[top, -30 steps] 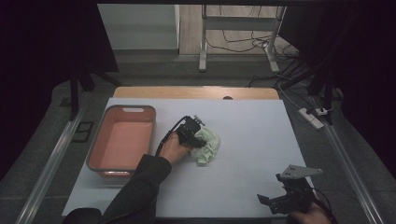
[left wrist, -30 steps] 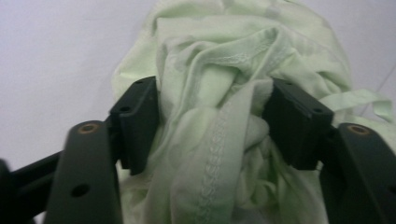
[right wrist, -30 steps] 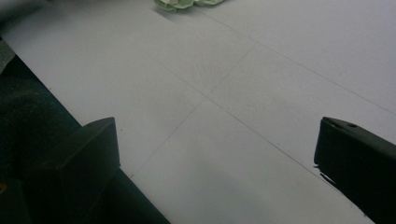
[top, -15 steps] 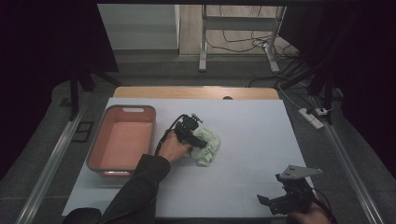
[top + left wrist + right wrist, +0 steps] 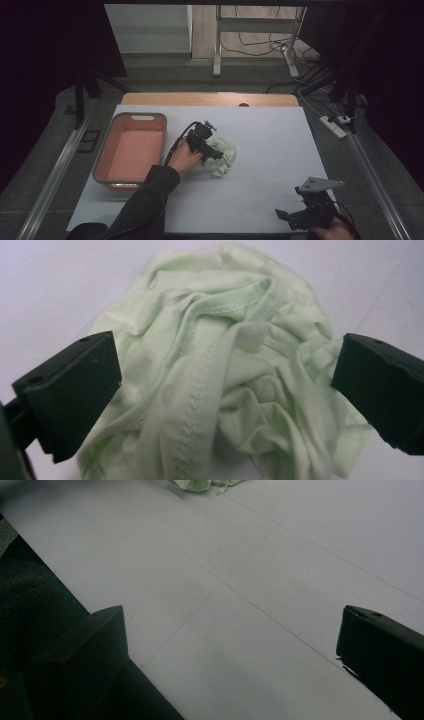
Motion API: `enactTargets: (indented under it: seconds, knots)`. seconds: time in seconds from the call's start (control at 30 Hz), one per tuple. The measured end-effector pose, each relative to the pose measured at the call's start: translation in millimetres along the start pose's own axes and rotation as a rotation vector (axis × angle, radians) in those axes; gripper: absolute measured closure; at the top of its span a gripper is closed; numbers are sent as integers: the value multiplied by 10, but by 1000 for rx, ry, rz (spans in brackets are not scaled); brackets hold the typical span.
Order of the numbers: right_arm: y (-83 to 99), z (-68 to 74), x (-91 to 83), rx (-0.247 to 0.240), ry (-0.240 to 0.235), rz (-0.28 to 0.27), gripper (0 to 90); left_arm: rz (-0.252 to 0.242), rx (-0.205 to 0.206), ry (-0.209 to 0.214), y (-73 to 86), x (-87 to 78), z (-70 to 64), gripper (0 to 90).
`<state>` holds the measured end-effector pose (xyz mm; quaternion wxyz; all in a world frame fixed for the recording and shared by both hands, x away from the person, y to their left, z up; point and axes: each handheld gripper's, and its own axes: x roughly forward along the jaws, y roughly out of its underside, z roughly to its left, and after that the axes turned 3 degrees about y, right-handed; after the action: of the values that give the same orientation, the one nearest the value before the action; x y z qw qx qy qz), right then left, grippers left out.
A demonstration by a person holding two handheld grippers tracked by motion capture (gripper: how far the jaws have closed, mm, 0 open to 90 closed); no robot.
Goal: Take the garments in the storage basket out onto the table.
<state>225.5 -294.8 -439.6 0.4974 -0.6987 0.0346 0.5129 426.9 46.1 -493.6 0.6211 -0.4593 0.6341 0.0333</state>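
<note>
In the high view, the left hand-held gripper (image 5: pixel 214 153) sat on top of a crumpled pale green garment (image 5: pixel 222 156) near the middle of the desk (image 5: pixel 270 145), with a salmon-pink plastic tub (image 5: pixel 132 150) lying behind the hand that held it. The right hand-held gripper (image 5: pixel 295 218) rested well apart at the desk's near edge, its jaws spread and holding nothing.

In the left gripper view, the jaws stood wide open on either side of the garment (image 5: pixel 225 375), not yet pinching it. The cloth looked like thin, soft jersey, bunched into loose folds with stitched hems running through it. It would likely be light and limp and would sag when lifted, so a thick central ridge of folds between the jaws seemed the surest hold.

In the right gripper view, the open jaws framed bare matte desk (image 5: pixel 260 580), with the garment's (image 5: pixel 197 485) edge far ahead.
</note>
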Motion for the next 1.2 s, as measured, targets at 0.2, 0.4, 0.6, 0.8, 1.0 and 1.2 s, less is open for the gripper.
enactTargets:
  seconds: [0.2, 0.4, 0.6, 0.8, 1.0, 1.2]
  knots:
    - [0, 2, 2, -1, -1, 0, 4, -8, 24, 52, 4, -58, -4, 0]
    - [0, 2, 2, 0, 0, 0, 4, -26, 54, 104, 7, -132, -43, 0]
    - [0, 1, 2, 1, 1, -1, 4, -30, 77, 102, 1, -208, -74, 0]
    - [0, 3, 2, -4, 1, -1, 4, -35, 92, 105, 45, -229, -93, 0]
    - [1, 5, -1, -2, 1, -6, 4, -65, 94, 131, 98, -276, -111, 0]
    - [3, 10, -8, -4, 4, -12, 4, -57, 103, 129, 139, -299, -145, 0]
